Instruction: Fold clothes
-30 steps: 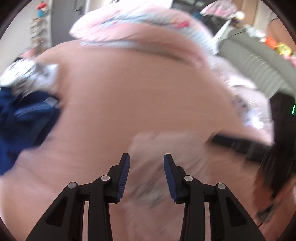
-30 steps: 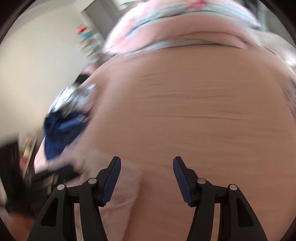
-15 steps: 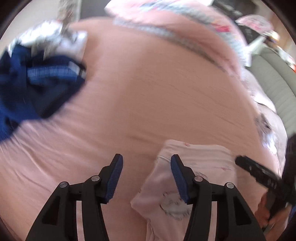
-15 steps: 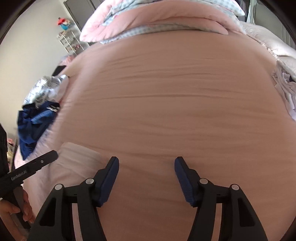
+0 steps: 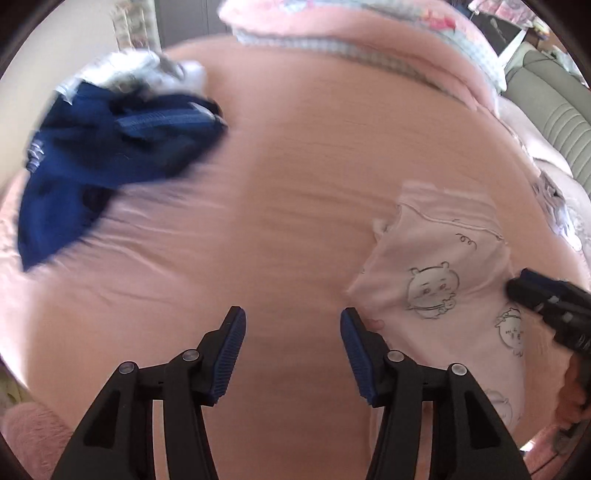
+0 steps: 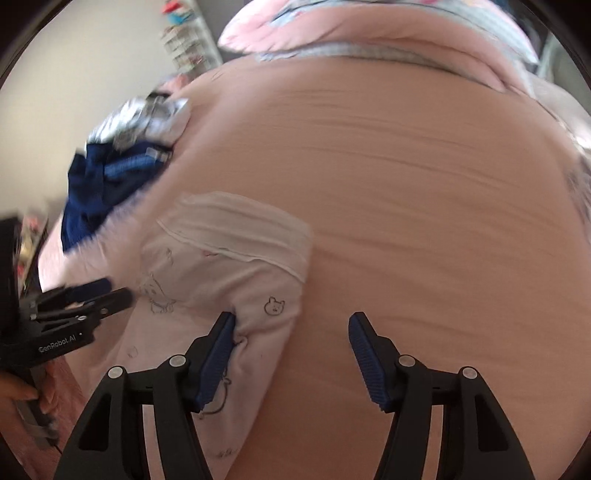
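Observation:
A pale pink garment (image 5: 443,280) printed with small bears lies folded on the pink bed sheet (image 5: 295,184). My left gripper (image 5: 291,350) hovers over bare sheet just left of it; its jaws are closing with nothing between them. The right finger (image 5: 354,343) stands by the garment's left edge. In the right wrist view the garment (image 6: 229,266) runs under the left finger (image 6: 218,354) of my right gripper (image 6: 291,354), which is open, with a strip of cloth inside the gap. Each gripper shows in the other's view: the right gripper (image 5: 535,295) and the left gripper (image 6: 92,295).
A crumpled dark blue garment (image 5: 110,155) and a silvery-white one (image 5: 140,70) lie at the bed's far left. Pink bedding (image 5: 351,29) is piled along the back. A grey sofa (image 5: 546,114) stands at the right. A hand (image 6: 14,391) holds the left tool.
Both views slid over the bed. The pink garment went from between the left jaws to their right, and came in under the right gripper's left finger. The left jaws stand wider than a second ago.

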Demonstrator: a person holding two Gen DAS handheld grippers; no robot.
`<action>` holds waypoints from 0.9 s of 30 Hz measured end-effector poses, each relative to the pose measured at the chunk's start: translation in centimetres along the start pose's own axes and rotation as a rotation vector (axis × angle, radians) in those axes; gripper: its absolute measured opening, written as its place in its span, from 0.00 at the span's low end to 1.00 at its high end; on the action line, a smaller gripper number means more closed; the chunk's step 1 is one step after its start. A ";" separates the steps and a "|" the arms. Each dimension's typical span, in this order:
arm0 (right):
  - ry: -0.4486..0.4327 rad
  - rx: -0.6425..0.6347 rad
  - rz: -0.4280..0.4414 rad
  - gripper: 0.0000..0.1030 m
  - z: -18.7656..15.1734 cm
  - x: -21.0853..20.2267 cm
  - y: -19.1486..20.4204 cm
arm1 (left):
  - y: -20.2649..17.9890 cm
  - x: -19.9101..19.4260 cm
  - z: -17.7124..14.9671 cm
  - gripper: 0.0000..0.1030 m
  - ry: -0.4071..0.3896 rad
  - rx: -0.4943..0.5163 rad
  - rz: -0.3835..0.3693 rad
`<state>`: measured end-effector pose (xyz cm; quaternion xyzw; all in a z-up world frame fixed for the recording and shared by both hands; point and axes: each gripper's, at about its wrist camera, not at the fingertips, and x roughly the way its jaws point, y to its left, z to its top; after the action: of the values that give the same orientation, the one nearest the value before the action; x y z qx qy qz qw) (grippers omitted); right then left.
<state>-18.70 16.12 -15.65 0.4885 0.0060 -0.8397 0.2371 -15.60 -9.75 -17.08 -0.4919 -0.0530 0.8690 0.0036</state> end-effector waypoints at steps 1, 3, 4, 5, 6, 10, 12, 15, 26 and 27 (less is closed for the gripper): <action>-0.029 -0.013 -0.017 0.60 -0.1 -0.9 0.3 | -0.4 -0.7 -0.3 0.47 -0.024 0.008 -0.046; -0.040 -0.051 -0.001 0.60 -0.5 -1.6 1.8 | -2.4 -1.3 -0.3 0.47 -0.064 0.052 -0.146; -0.034 -0.067 0.013 0.60 -0.8 -1.6 2.7 | -3.5 -1.2 -0.1 0.47 -0.067 0.083 -0.181; -0.023 -0.085 0.017 0.60 -1.2 -1.5 3.6 | -4.7 -0.8 0.4 0.47 -0.057 0.118 -0.202; -0.003 -0.103 0.008 0.60 -1.9 -1.1 4.4 | -5.6 -0.2 0.4 0.45 -0.029 0.156 -0.186; 0.114 -0.125 -0.042 0.60 -4.3 1.1 5.5 | -4.9 1.0 -1.0 0.50 0.072 0.194 -0.051; 0.120 -0.114 -0.035 0.60 -5.7 0.6 5.1 | -3.7 0.7 -1.7 0.50 0.089 0.180 0.006; 0.114 -0.082 -0.086 0.60 -6.4 -1.0 4.3 | -2.5 -1.4 -2.6 0.48 0.029 0.144 0.058; 0.048 -0.091 -0.024 0.60 -6.1 -0.3 6.1 | -7.3 1.0 -2.2 0.52 0.107 0.278 -0.065; 0.059 -0.120 -0.039 0.60 -6.5 0.0 6.5 | -7.0 1.0 -2.3 0.54 0.120 0.275 -0.053</action>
<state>-10.76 11.88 -17.56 0.4977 0.0727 -0.8275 0.2494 -14.51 -2.55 -18.46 -0.5360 0.0536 0.8369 0.0970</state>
